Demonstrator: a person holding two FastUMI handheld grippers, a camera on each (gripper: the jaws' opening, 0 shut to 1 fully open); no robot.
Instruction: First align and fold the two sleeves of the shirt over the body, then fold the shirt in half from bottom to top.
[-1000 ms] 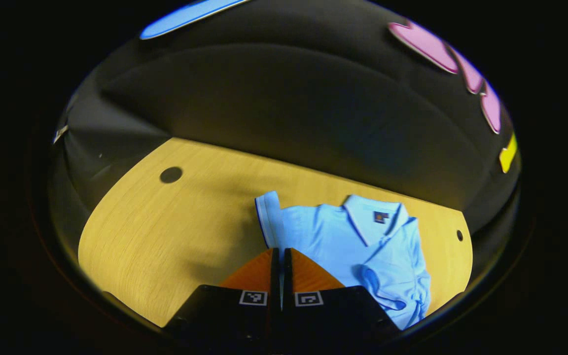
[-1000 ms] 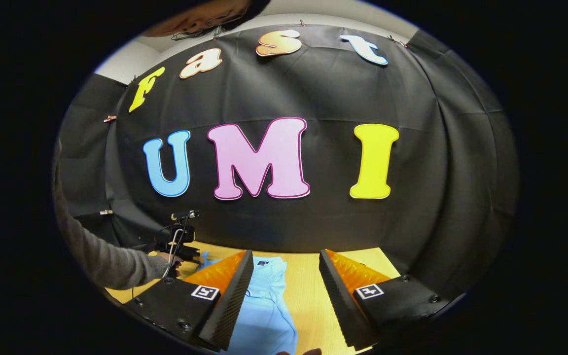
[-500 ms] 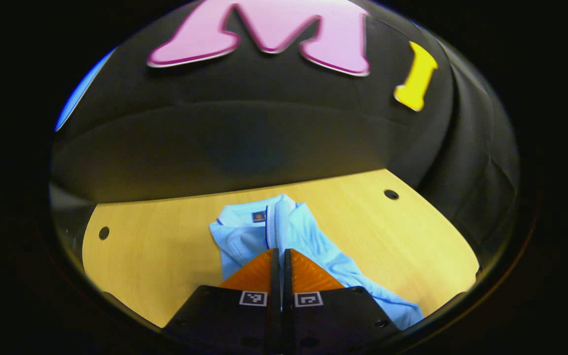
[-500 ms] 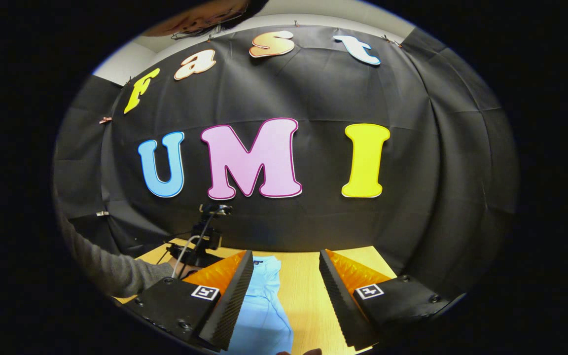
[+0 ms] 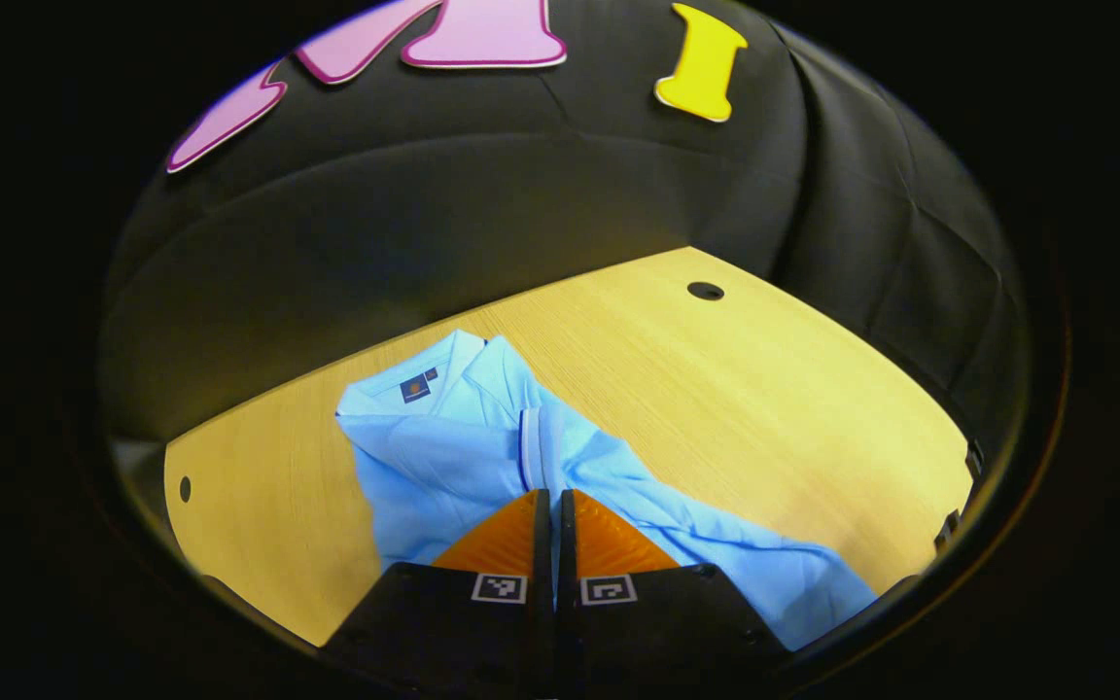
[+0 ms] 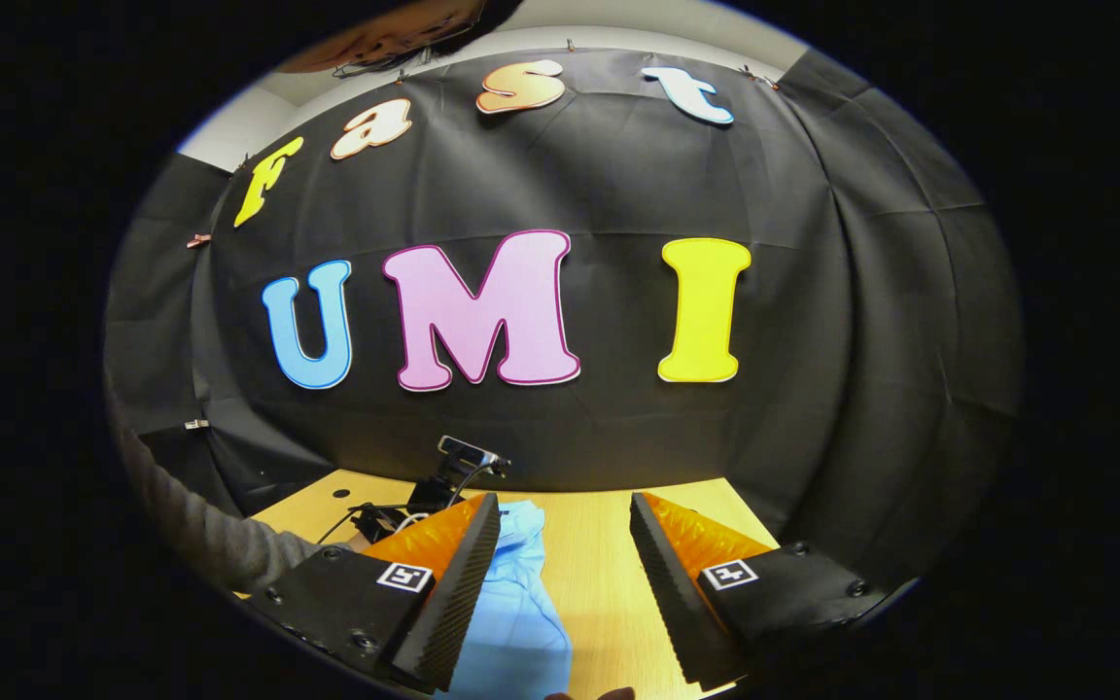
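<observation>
A light blue polo shirt (image 5: 443, 437) lies on the wooden table (image 5: 735, 389), its collar toward the far wall. My left gripper (image 5: 552, 496) is shut on the striped cuff of a sleeve (image 5: 533, 449), which it holds over the shirt's body. More blue cloth trails to the right, toward the table's near edge. In the right gripper view, my right gripper (image 6: 564, 501) stands open above the table (image 6: 599, 544), with nothing between its fingers. Part of the shirt (image 6: 516, 622) lies beneath its left finger. The left gripper (image 6: 438, 486) shows just beyond, held by a grey-sleeved arm (image 6: 191, 535).
The tabletop has round cable holes at the far right (image 5: 705, 291) and the left edge (image 5: 185, 488). Black cloth walls the booth close behind the table. Bare wood stretches to the right of the shirt.
My left gripper has swung across the shirt with the sleeve cuff in it, so the collar now lies to its left. The right gripper has hardly moved.
</observation>
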